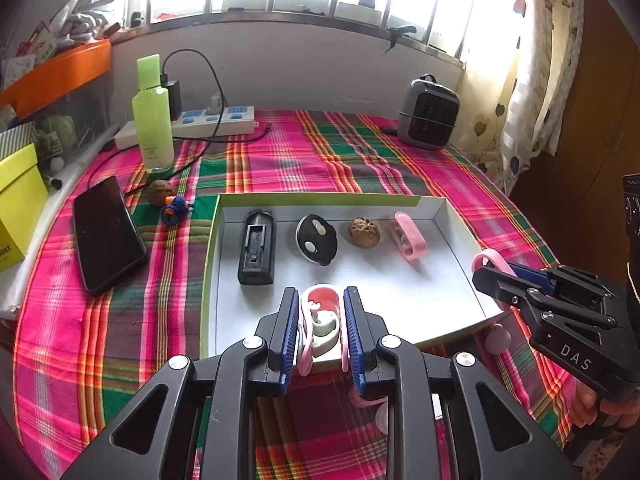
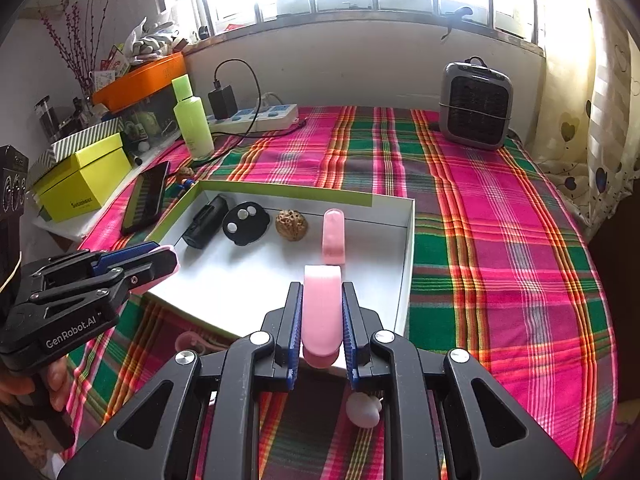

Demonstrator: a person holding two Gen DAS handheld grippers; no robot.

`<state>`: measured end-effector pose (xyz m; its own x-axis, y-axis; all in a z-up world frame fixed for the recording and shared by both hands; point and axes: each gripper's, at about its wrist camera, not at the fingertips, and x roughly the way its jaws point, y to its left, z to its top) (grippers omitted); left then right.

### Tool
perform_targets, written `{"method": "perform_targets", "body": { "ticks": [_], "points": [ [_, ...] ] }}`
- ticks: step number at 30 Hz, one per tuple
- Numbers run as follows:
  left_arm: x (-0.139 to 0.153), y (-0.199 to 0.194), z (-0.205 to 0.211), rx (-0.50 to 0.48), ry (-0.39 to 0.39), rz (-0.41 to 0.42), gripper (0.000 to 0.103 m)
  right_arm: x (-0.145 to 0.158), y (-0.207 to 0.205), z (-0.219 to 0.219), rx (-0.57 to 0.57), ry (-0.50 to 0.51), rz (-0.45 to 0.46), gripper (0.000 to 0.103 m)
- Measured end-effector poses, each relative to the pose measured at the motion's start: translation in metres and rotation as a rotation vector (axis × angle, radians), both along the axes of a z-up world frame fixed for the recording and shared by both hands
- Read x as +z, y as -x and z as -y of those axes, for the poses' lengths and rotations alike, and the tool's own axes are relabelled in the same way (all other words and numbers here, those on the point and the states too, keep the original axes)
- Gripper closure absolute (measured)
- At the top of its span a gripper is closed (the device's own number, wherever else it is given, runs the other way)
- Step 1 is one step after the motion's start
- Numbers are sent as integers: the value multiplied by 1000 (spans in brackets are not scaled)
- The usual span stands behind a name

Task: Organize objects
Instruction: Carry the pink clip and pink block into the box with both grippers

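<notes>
My left gripper is shut on a pink plastic loop with a pale hook inside it, held over the near edge of the white tray. My right gripper is shut on a flat pink piece above the tray's near right corner. Each gripper shows in the other's view, the right gripper and the left gripper, both clamped on pink plastic. A row at the tray's far side holds a black block, a black oval disc, a walnut and a pink clip.
Left of the tray lie a black phone, a second walnut and a small blue toy. Behind stand a green bottle, a power strip with cables and a grey heater. A yellow box sits at the left.
</notes>
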<state>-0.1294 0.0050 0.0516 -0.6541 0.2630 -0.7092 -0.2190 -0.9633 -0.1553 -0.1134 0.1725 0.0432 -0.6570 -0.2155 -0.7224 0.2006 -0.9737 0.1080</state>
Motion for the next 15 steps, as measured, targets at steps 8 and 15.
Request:
{"method": "perform_targets", "body": {
  "ticks": [8, 15],
  "points": [
    [0, 22, -16, -26, -14, 6, 82, -2, 27, -5, -18, -1, 13, 84],
    [-8, 42, -29, -42, -11, 24, 82, -10, 54, -12, -38, -6, 41, 84]
  ]
}}
